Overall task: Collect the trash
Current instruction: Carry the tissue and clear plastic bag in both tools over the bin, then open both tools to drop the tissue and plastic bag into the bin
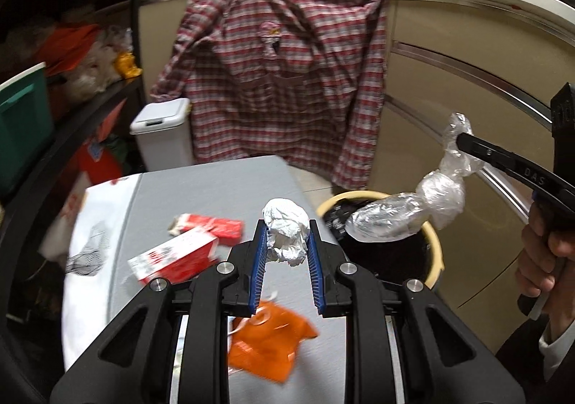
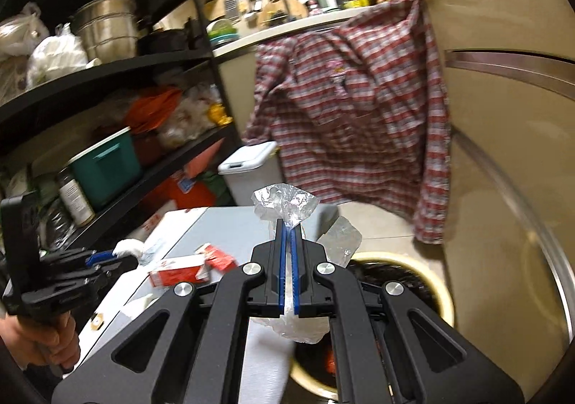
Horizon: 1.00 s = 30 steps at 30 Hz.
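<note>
"DAS" reads on the right tongs (image 1: 463,141).

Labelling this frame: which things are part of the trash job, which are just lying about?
Job:
- crumpled paper ball in left gripper
- plastic wrap in right gripper
- bin
- red cartons, orange wrapper on table

Lying about:
- plaid shirt
- white lidded container
- shelf clutter

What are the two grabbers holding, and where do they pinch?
The left gripper squeezes a crumpled white paper ball by its sides. The right gripper pinches a clear plastic bag near its twisted top.
</note>
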Each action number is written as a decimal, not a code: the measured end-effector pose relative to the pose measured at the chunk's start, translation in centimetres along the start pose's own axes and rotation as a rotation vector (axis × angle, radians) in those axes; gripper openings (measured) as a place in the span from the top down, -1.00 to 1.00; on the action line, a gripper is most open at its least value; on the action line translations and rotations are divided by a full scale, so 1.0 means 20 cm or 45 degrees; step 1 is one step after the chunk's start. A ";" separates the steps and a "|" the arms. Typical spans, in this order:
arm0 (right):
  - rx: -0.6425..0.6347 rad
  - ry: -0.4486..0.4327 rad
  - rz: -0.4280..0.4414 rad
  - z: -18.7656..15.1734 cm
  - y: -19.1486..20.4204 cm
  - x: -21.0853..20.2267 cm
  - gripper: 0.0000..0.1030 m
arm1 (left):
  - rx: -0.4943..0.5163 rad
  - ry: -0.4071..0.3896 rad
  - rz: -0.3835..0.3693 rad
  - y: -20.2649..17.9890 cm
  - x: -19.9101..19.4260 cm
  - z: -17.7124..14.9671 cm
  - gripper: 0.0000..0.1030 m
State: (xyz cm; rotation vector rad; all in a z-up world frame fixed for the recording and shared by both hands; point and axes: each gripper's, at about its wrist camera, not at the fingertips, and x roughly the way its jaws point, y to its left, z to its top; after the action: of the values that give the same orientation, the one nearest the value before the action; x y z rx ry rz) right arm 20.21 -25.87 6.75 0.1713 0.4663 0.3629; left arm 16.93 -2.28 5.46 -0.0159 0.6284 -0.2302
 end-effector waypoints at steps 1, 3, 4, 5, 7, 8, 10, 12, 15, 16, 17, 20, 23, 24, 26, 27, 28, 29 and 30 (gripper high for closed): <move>0.012 -0.001 -0.008 0.01 -0.03 0.00 0.94 | 0.007 0.000 -0.007 -0.03 0.02 0.01 0.58; 0.027 -0.005 -0.037 0.02 -0.08 -0.01 0.94 | 0.015 0.005 -0.019 -0.08 0.06 0.02 0.58; 0.031 -0.006 -0.042 0.02 -0.09 -0.01 0.94 | 0.018 0.009 -0.029 -0.11 0.08 0.03 0.58; 0.037 -0.006 -0.051 0.02 -0.11 -0.02 0.94 | 0.019 0.013 -0.035 -0.12 0.10 0.03 0.58; 0.040 -0.008 -0.072 0.03 -0.13 -0.02 0.94 | 0.022 0.020 -0.049 -0.17 0.13 0.04 0.58; 0.040 -0.008 -0.082 0.03 -0.15 -0.02 0.94 | 0.024 0.023 -0.058 -0.19 0.15 0.05 0.58; 0.042 -0.007 -0.101 0.03 -0.17 -0.02 0.94 | 0.027 0.028 -0.072 -0.23 0.18 0.06 0.58; 0.045 -0.002 -0.120 0.02 -0.20 -0.02 0.94 | 0.032 0.033 -0.086 -0.26 0.22 0.07 0.58; 0.049 0.003 -0.139 0.03 -0.23 -0.01 0.94 | 0.038 0.039 -0.098 -0.31 0.26 0.09 0.58; 0.053 0.004 -0.141 0.03 -0.24 0.00 0.94 | 0.038 0.040 -0.101 -0.32 0.27 0.10 0.58; 0.055 0.004 -0.148 0.03 -0.25 0.00 0.94 | 0.036 0.042 -0.104 -0.33 0.28 0.11 0.58; 0.053 0.003 -0.165 0.03 -0.26 0.01 0.94 | 0.033 0.047 -0.111 -0.35 0.32 0.12 0.58; 0.052 0.005 -0.180 0.04 -0.26 0.03 0.94 | 0.033 0.054 -0.112 -0.38 0.36 0.14 0.58; 0.053 0.006 -0.182 0.04 -0.27 0.04 0.94 | 0.031 0.054 -0.111 -0.38 0.38 0.14 0.58; 0.057 0.009 -0.187 0.04 -0.27 0.05 0.94 | 0.021 0.058 -0.113 -0.38 0.40 0.15 0.58; 0.059 0.012 -0.190 0.04 -0.28 0.06 0.94 | 0.017 0.060 -0.114 -0.38 0.41 0.16 0.58; 0.059 0.014 -0.193 0.04 -0.28 0.07 0.94 | 0.014 0.063 -0.114 -0.39 0.43 0.16 0.58; 0.059 0.016 -0.196 0.04 -0.28 0.07 0.94 | 0.012 0.065 -0.116 -0.39 0.44 0.16 0.58; 0.059 0.018 -0.198 0.04 -0.28 0.08 0.94 | 0.012 0.068 -0.118 -0.39 0.45 0.16 0.58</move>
State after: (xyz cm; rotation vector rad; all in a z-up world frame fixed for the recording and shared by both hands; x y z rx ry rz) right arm 23.55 -30.50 5.36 0.1766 0.4988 0.2010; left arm 24.16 -12.02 3.54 -0.0301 0.6809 -0.3241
